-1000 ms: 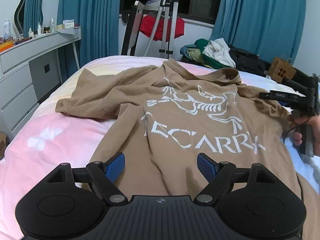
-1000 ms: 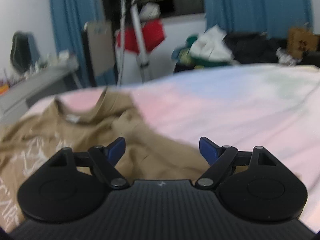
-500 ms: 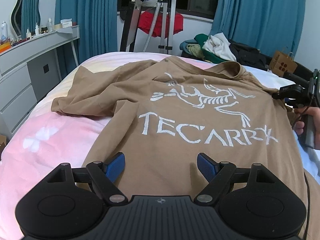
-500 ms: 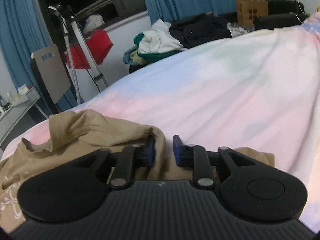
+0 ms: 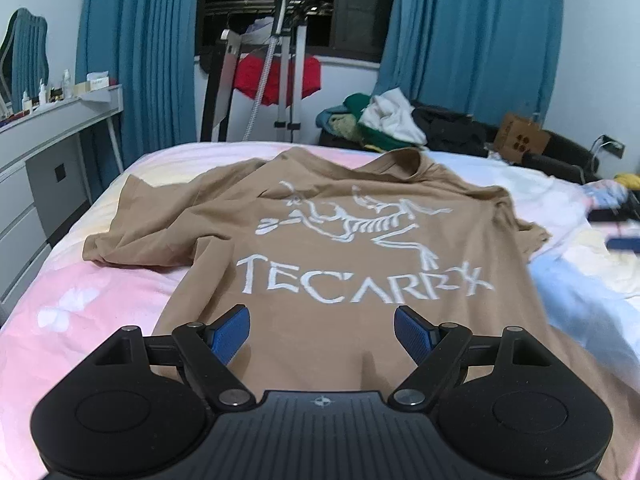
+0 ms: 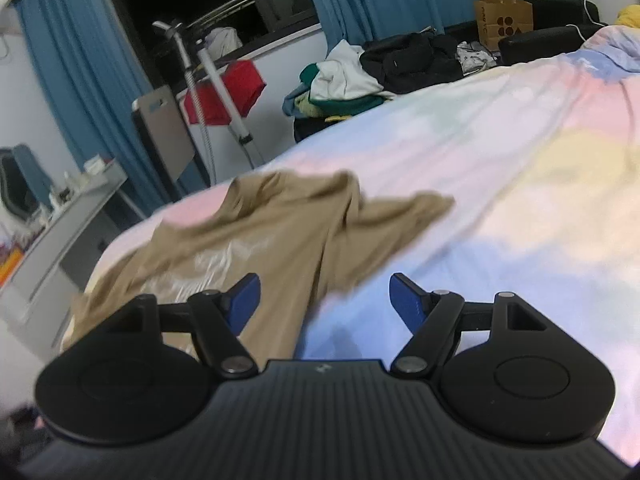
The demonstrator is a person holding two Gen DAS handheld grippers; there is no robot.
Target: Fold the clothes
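Lying printed side up on the pastel bedsheet (image 5: 100, 320), the tan T-shirt (image 5: 360, 248) is spread nearly flat, collar toward the far end of the bed and hem toward the left wrist camera. The sleeve on the dresser (image 5: 36, 152) side is bunched into creases; the opposite sleeve (image 6: 404, 216) lies spread out on the sheet.

Gripper state:
- Left gripper (image 5: 322, 330): jaws spread wide, nothing between the pads, poised over the lower body of the shirt.
- Right gripper (image 6: 324, 300): jaws have just been opening and now stand wide, with no fabric between the pads; it sits back from the shirt's edge, over the boundary between cloth and sheet.

Handling judgement: the garment appears to be thin knit cotton, light, limp and non-fragile. It will drape and sag from any hold point, and a single-point grip will probably drag the rest into wrinkles. The sheet beneath looks soft, so a pinch taken too deep could catch the sheet as well.

Recommended hold points: pinch edges or seams, not the printed panel. Take the shoulder seam near the collar with one gripper and the hem corner on the same side with the other, then carry both together. Straighten the bunched sleeve first.
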